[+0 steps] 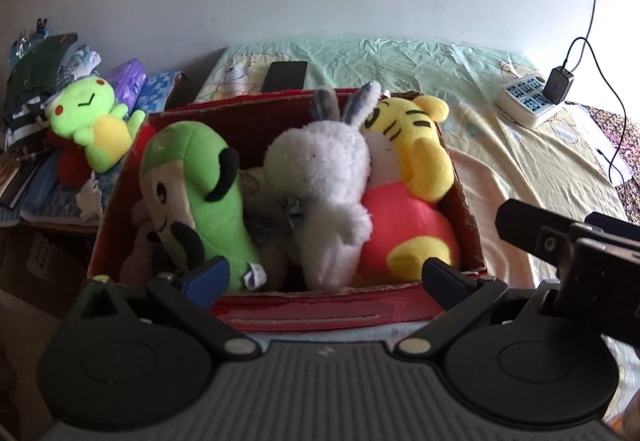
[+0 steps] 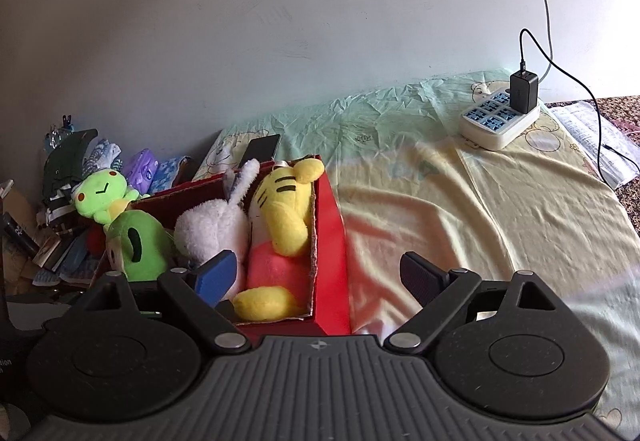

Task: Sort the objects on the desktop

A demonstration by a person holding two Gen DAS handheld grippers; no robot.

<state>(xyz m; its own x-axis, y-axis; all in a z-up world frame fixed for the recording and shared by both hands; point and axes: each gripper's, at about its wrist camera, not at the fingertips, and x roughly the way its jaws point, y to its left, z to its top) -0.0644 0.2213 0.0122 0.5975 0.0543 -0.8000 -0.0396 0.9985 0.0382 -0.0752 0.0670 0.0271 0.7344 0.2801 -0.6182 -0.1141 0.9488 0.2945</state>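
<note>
The green frog plush (image 1: pixel 94 125) lay outside the red box (image 1: pixel 320 311) – up and left of the left hand-held gripper (image 1: pixel 326 273), the nearer one. Both it and the right hand-held gripper (image 2: pixel 322 275) stood spread, pinching nothing – the box's toys below.

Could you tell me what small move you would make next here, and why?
Probably reach the left gripper left toward the green frog plush, which lies outside the red box on a cluttered pile. The green, white and yellow plushes already sit inside the box, and both grippers, including the right gripper, are open and hold nothing.
</note>
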